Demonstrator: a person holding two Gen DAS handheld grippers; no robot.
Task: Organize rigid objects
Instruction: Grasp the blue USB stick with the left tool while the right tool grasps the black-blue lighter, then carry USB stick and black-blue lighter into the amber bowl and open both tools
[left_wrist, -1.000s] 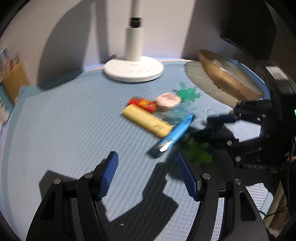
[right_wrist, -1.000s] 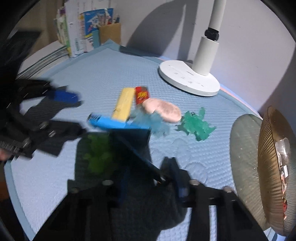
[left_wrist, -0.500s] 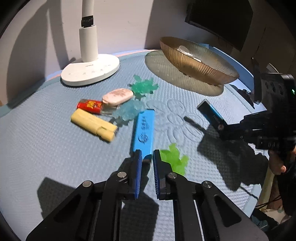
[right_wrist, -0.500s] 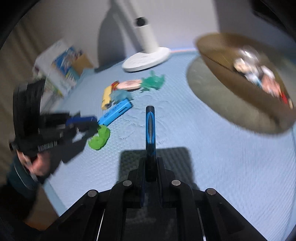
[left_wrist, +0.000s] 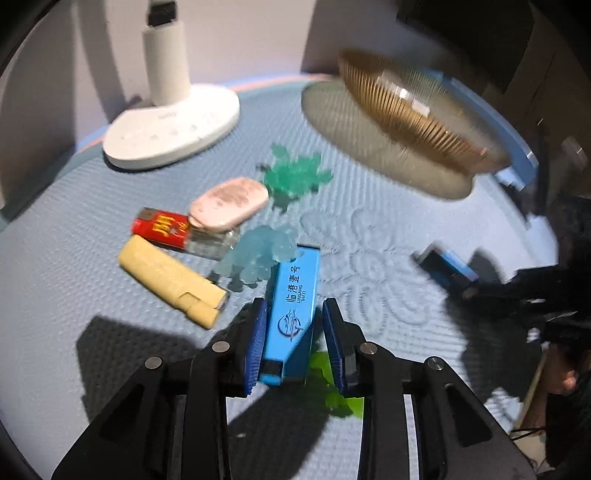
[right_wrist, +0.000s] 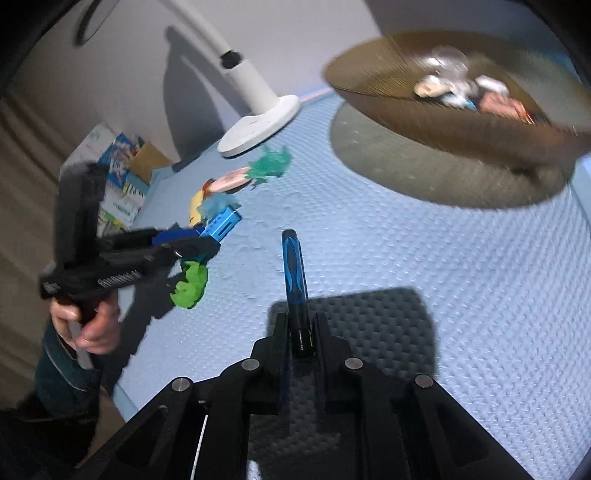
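My left gripper (left_wrist: 294, 341) is open around a flat blue lighter (left_wrist: 292, 314) with printed characters; its pads sit either side of it with small gaps. A yellow lighter (left_wrist: 171, 282), a red lighter (left_wrist: 173, 232) and a pink case (left_wrist: 229, 202) lie to the left. My right gripper (right_wrist: 298, 334) is shut on a blue and black lighter (right_wrist: 294, 271), held above the mat. The gold ribbed bowl (right_wrist: 424, 114) holds several small items at the upper right; it also shows in the left wrist view (left_wrist: 413, 114).
A white lamp base (left_wrist: 171, 127) stands at the back. Soft teal (left_wrist: 295, 177), pale blue (left_wrist: 258, 254) and green (left_wrist: 332, 384) toys lie among the lighters. Books (right_wrist: 118, 184) stand past the mat's left edge. The left gripper (right_wrist: 181, 243) shows in the right wrist view.
My left gripper has opened and moved forward so the blue lighter lies between its pads. My right gripper, still holding its lighter, has swung nearer the bowl.
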